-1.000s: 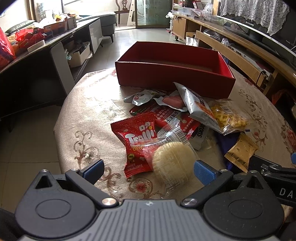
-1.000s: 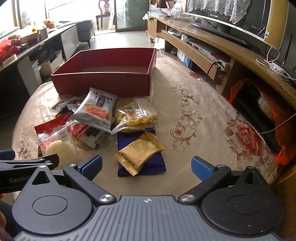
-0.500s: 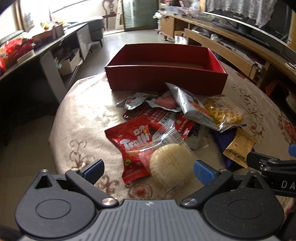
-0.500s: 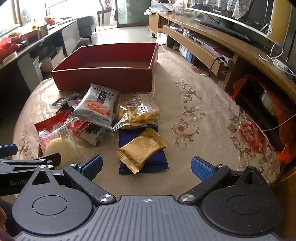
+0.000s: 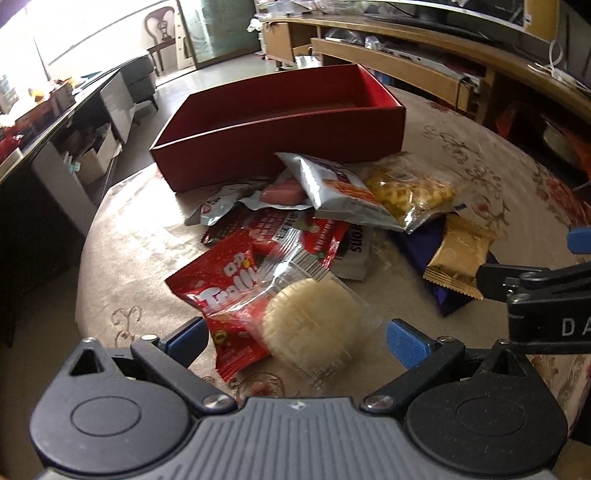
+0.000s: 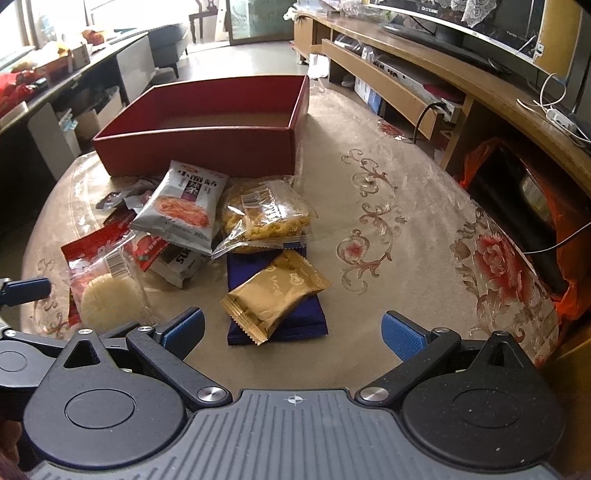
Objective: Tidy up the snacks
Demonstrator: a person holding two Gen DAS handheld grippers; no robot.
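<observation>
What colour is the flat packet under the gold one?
Dark blue packet, clearest in the right wrist view, beneath the gold packet.

Red box (image 6: 207,147) interior free; snack pile (image 6: 207,229) crowds its near wall; bare tablecloth (image 6: 399,258) right.

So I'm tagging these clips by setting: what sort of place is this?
Most likely a home living room: a TV on a long wooden media console, a sofa, and a cloth-covered table holding snacks.

"Trolli" on red gummy packet (image 5: 221,291), "DA" on the right tool's arm (image 5: 550,325)
</observation>
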